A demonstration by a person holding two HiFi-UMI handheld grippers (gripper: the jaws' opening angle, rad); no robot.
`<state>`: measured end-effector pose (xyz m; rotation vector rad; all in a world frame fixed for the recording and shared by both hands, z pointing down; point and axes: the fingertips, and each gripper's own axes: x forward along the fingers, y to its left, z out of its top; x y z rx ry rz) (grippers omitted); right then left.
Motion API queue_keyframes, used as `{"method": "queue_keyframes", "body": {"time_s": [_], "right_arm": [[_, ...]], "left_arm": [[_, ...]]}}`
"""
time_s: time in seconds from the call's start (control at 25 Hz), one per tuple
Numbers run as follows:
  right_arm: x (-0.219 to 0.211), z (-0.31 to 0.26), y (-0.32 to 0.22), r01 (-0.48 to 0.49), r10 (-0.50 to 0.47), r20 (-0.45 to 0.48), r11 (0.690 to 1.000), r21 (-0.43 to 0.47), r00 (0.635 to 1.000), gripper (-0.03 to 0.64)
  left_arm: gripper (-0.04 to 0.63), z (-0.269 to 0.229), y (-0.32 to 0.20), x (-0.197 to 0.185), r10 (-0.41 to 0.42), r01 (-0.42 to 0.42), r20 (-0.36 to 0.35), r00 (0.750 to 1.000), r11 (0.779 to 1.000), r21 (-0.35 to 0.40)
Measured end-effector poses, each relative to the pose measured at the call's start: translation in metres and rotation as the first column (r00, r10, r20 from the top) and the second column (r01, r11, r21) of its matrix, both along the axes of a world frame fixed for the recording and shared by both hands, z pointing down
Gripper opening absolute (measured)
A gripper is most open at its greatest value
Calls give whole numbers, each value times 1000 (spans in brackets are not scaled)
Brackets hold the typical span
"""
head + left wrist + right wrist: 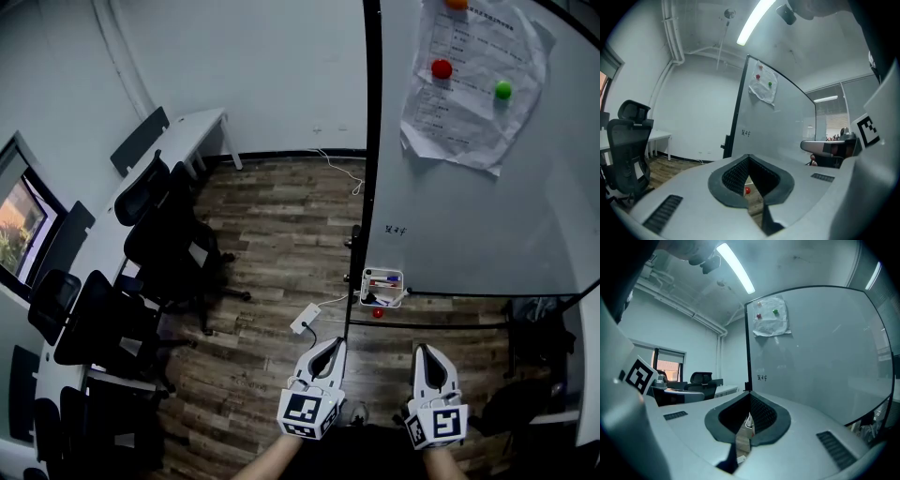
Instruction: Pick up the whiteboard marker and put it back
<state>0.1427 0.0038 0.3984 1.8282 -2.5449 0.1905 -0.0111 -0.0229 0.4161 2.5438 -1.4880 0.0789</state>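
Head view: left gripper (335, 344) and right gripper (423, 350) sit at the near edge, side by side but apart, both pointing toward the far whiteboard (487, 216). Both are closed with tips together and nothing held.

Left gripper view confirms it: the left gripper (749, 157) pads meet at the tip. Only wood floor and a small red ball (747, 190) show through the hollow behind them. Right gripper view is the same: the right gripper (750, 393) jaws are together and empty. Something white shows through the hollow, can't tell what.

Whiteboard marker (382, 279) is in the small white tray (366, 286) at the left end of the board's bottom edge, just right of the black frame post (371, 141). Red and blue bits show in the tray, too small to separate individual pens. The tray is farther out than both grippers, roughly between their lines, touching neither.

Rest of the scene:
- The red ball (378, 313) is just nearer than the tray.
- A white power adapter (305, 319) with its cable lies on the floor left of the ball, just beyond the left gripper.
- A crumpled paper sheet (473, 80) hangs on the board at far right, with a red magnet (442, 68) and a green magnet (503, 90) on it.
- There is a small scribble (397, 230) on the board beyond the tray.
- Black office chairs (169, 244) and a white desk (202, 131) are on the left.
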Motion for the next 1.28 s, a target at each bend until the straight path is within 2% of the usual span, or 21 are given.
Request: {"method": "queue_keyframes", "body": {"time_s": [0.24, 0.76, 1.28], "right_arm": [[0, 1, 8, -32, 32, 4, 999, -2, 999, 14], [-6, 7, 3, -41, 41, 5, 999, -34, 999, 12], [-10, 10, -1, -44, 44, -3, 998, -48, 999, 12]], "left_arm": [[6, 2, -1, 3, 30, -30, -11, 999, 1000, 5], [6, 3, -2, -7, 28, -28, -26, 999, 1000, 0], [6, 14, -6, -6, 60, -61, -24, 998, 997, -42]]}}
